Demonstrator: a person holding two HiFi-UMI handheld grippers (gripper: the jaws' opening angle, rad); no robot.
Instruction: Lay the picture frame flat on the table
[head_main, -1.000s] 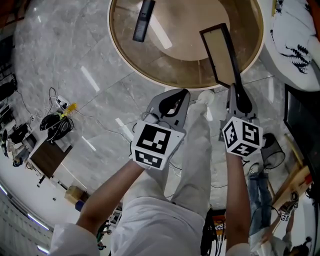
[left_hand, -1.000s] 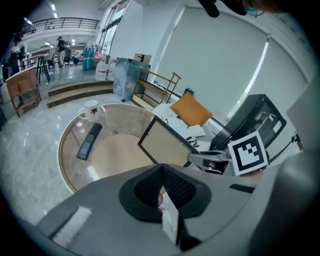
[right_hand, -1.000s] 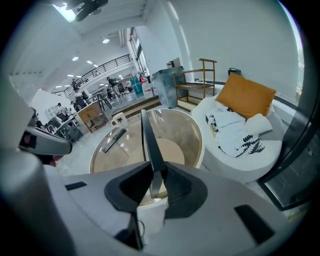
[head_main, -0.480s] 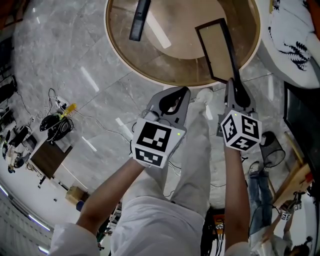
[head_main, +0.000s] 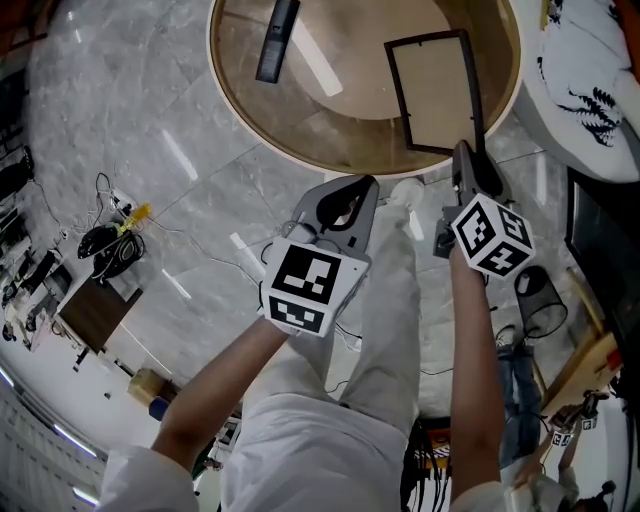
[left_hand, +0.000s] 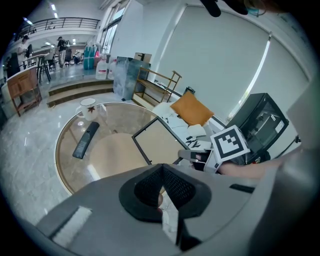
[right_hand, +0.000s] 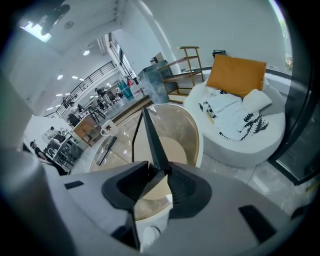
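Observation:
The black picture frame (head_main: 432, 92) lies about flat on the round glass table (head_main: 300, 160), at its right side; it also shows in the left gripper view (left_hand: 160, 140). My right gripper (head_main: 463, 155) sits at the frame's near right corner. Its jaws are opening, and the frame's thin black edge (right_hand: 152, 135) still runs out from between them (right_hand: 157, 172) with a gap beside it. My left gripper (head_main: 355, 185) hovers over the floor just off the table's near rim, its fingertips meeting (left_hand: 161, 169) with nothing held.
A black remote (head_main: 277, 40) lies on the table's far left part. A white mug (left_hand: 87, 106) stands at the far rim. A white seat with patterned cushions (head_main: 590, 80) and an orange cushion (right_hand: 237, 72) stands right of the table. Cables (head_main: 115, 240) litter the floor at left.
The frame has tipped from standing on its edge, tilted, to lying flat on the table. My right gripper has shifted slightly up and right, its jaws spreading. The left gripper has stayed put.

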